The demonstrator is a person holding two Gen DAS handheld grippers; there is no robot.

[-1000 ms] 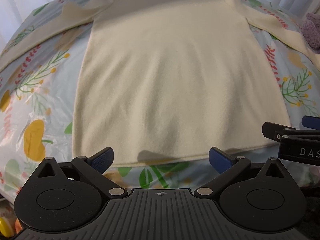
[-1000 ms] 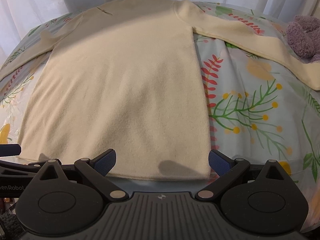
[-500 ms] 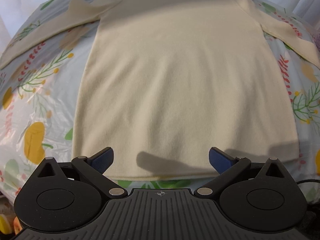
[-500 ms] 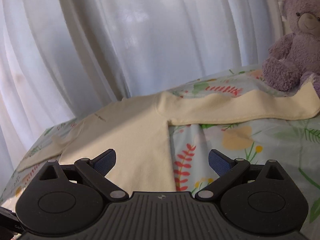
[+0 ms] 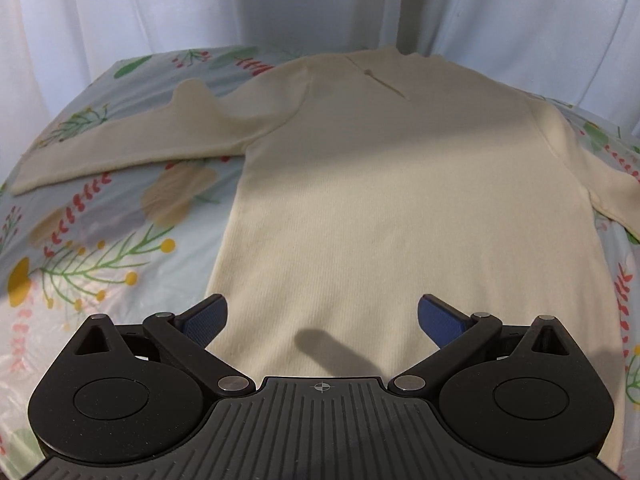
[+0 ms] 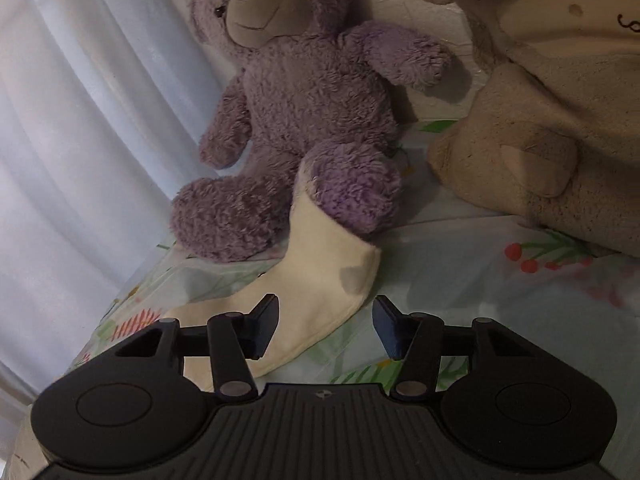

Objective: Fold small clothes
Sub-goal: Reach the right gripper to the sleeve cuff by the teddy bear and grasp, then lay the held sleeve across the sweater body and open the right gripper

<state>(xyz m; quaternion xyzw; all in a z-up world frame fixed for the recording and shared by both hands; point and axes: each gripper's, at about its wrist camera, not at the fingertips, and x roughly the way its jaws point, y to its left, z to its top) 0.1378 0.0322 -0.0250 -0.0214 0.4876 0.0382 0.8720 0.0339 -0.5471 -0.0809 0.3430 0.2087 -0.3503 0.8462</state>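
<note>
Ok so nearest to us, left gripper (image 5: 320, 314) has its fingers spread wide w/ nothing in them, hovering just over the lower body of the cream sweater (image 5: 400, 208). Right gripper (image 6: 326, 326) is also parted but narrower, empty, w/ the sweater's right sleeve (image 6: 320, 280) lying between and just under the fingers.

Handling, imo: it's a soft fine-rib knit, light, zero stiffness, so it'll droop and drag wherever we don't support it. Not fragile, prob not slippery either, since knit tends to cling to the sheet. We'd pinch the sleeve near its cuff end, a thin double layer that should fit the fingers fine. Catch is the far end of the cuff is tucked under the purple teddy bear (image 6: 304, 112), its foot sits right on it, so pulling could tip the bear or stretch the knit.

Sweater lies flat on the bed, body in the middle, left sleeve (image 5: 132, 148) out to the far left w/ a bump in it, neck at the far edge.

Surface is a floral bedsheet (image 5: 92, 248), pale blue, soft underneath afaict. Further right a beige plush toy (image 6: 552, 120) sits beside the bear. Farthest back, white curtains (image 5: 200, 4) across the whole rear.
</note>
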